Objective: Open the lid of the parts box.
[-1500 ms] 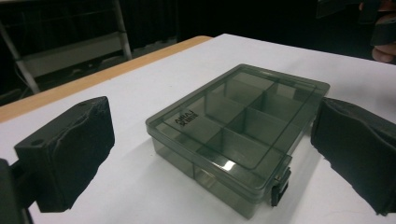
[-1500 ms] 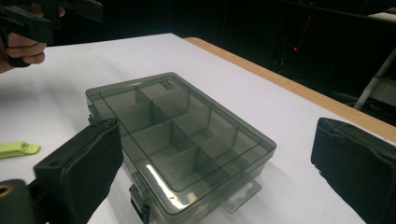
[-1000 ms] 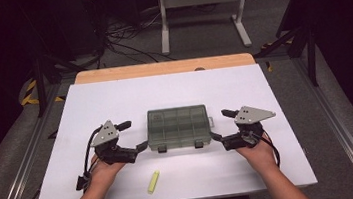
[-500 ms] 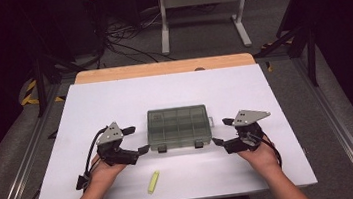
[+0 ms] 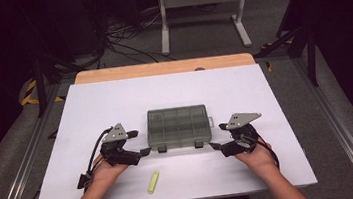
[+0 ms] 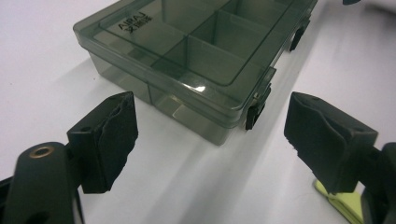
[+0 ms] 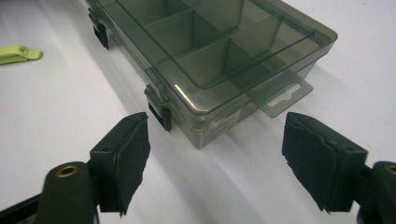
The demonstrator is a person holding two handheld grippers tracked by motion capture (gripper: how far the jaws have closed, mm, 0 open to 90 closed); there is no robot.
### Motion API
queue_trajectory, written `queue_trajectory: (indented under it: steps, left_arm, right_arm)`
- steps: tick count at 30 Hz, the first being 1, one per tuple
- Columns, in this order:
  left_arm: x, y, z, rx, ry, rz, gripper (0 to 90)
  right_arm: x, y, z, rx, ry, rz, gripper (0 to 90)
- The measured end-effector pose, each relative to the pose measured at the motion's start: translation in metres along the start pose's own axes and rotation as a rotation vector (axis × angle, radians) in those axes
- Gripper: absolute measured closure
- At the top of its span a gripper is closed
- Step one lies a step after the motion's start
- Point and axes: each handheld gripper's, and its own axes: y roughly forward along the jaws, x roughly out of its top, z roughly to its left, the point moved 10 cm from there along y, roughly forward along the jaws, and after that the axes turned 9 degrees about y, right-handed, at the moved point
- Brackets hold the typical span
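A closed, smoky translucent compartment box lies in the middle of the white table, its two black latches facing the person. My left gripper sits just off the box's front-left corner, open, with nothing between its pads. In the left gripper view the box lies ahead of the left gripper, with one latch nearest. My right gripper is open off the front-right corner. The right gripper view shows the box, a latch and a hang tab ahead of the right gripper.
A small yellow-green clip lies on the table near the front edge, between the two hands; the clip is also at the left of the right gripper view. A wooden strip edges the table's far side, with a metal stand beyond.
Both grippers have edged inward toward the box's front corners, staying open. The box and the clip have not moved.
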Motion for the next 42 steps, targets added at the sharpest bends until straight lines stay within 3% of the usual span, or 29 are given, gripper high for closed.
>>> queue_trajectory:
  steps: [5, 13, 18, 28, 42]
  left_arm:
    - [-0.005, 0.003, -0.001, -0.015, -0.014, 0.026, 20.3]
    - [-0.009, 0.006, -0.004, -0.026, 0.007, 0.060, 26.4]
    - [-0.008, 0.005, -0.004, -0.021, 0.027, 0.059, 36.2]
    - [-0.009, 0.008, -0.006, -0.038, 0.029, 0.069, 52.0]
    - [-0.011, 0.009, -0.008, -0.042, 0.045, 0.085, 67.5]
  right_arm:
    - [-0.004, 0.003, 0.000, 0.005, 0.006, 0.022, 25.0]
    - [-0.008, 0.007, 0.000, 0.012, 0.013, 0.046, 26.2]
    - [-0.005, 0.006, 0.003, 0.019, 0.004, 0.030, 35.9]
    - [-0.006, 0.009, 0.004, 0.035, -0.006, 0.038, 58.0]
    - [-0.007, 0.013, 0.005, 0.046, 0.001, 0.052, 66.6]
